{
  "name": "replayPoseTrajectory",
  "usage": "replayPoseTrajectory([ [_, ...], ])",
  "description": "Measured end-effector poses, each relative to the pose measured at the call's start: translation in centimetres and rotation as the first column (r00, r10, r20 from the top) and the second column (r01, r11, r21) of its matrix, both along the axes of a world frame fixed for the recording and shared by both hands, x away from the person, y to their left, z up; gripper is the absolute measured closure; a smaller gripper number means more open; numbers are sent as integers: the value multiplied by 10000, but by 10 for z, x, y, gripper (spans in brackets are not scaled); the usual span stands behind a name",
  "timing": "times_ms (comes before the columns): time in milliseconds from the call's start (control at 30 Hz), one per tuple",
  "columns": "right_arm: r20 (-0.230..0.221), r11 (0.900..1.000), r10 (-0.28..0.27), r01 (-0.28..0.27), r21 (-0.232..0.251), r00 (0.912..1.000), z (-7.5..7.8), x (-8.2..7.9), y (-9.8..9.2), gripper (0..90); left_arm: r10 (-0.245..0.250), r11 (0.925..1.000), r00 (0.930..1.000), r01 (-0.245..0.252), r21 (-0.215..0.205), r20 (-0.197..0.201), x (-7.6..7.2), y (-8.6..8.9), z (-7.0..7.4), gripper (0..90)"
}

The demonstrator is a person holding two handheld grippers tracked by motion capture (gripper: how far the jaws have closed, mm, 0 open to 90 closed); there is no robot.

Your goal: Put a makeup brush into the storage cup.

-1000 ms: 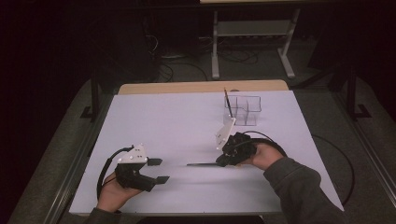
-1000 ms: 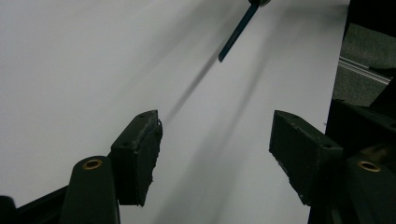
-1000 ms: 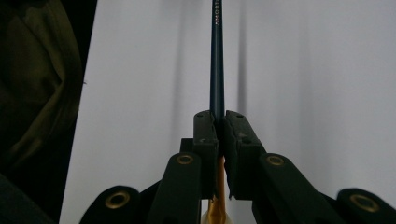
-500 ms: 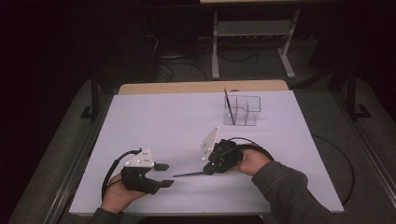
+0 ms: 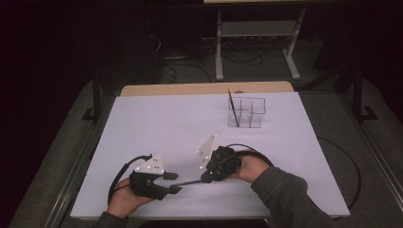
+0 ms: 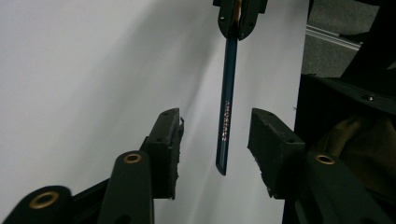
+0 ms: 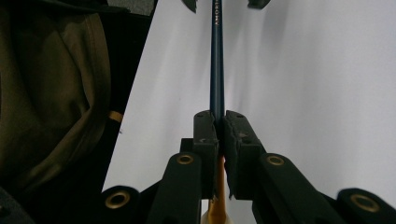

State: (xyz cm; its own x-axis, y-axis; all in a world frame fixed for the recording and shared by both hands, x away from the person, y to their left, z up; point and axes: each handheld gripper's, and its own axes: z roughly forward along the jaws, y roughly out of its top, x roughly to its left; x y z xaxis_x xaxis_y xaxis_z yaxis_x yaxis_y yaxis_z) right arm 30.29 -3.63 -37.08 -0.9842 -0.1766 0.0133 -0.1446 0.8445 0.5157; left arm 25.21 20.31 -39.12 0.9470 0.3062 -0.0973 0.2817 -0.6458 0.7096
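Note:
A dark blue pencil (image 5: 190, 181) lies level just above the white table (image 5: 157, 128), near its front edge. My right gripper (image 5: 205, 178) is shut on one end of it; in the right gripper view the pads (image 7: 208, 128) clamp the pencil (image 7: 217, 60). Its free end reaches between the jaws of my left gripper (image 5: 174, 182). In the left gripper view the pencil (image 6: 227, 107) hangs in the gap of the left gripper (image 6: 215, 119), with a sliver of space on each side. Those jaws have just been closing and do not touch the pencil.
A clear compartmented holder (image 5: 247, 113) stands at the back right of the table with a second pencil (image 5: 233, 107) leaning upright in it. A black cable (image 5: 256, 154) loops behind my right hand. A metal stand (image 5: 256, 42) sits on the floor beyond the table.
My right gripper has carried the pencil leftward until its tip entered the left gripper's jaws. The left gripper's jaws have narrowed around the tip.

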Motion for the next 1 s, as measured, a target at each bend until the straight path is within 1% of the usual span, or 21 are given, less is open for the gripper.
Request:
replayPoseTrajectory([
  [100,9,10000,1,-1,44,10000,-1,-2,1,830,-50,10000,9998,50,-9,-171,-1,-3,-2,585],
  [167,28,10000,59,-59,26,10000,-1,-2,2,831,-126,9999,9997,127,58,-200,-2,-5,-4,604],
  [233,14,10000,63,-63,29,10000,-2,-4,3,831,-310,9994,9993,312,142,-197,-2,-6,-5,615],
  [300,43,9999,132,-132,62,9999,-2,-5,4,830,-324,9993,9992,328,160,-244,-2,-7,-5,633],
  [400,-32,9999,136,-136,35,9999,-4,-7,6,830,-433,9988,9988,438,228,-224,-2,-7,-5,666],
  [533,56,9997,249,-249,36,9997,-5,-7,7,830,-484,9985,9984,491,251,-300,-2,-8,-6,703],
  [667,96,9997,252,-253,62,9996,-5,-7,7,831,-542,9979,9980,553,350,-315,-2,-8,-6,728],
  [733,29,9998,211,-211,62,9998,-5,-7,8,831,-550,9979,9979,561,331,-347,-2,-8,-6,742],
  [933,156,9995,319,-320,19,9994,-5,-8,10,830,-625,9972,9976,637,402,-300,-2,-10,-7,757],
  [1000,68,9995,297,-297,44,9995,-4,-9,10,830,-691,9964,9971,706,479,-311,-1,-10,-7,776],
])
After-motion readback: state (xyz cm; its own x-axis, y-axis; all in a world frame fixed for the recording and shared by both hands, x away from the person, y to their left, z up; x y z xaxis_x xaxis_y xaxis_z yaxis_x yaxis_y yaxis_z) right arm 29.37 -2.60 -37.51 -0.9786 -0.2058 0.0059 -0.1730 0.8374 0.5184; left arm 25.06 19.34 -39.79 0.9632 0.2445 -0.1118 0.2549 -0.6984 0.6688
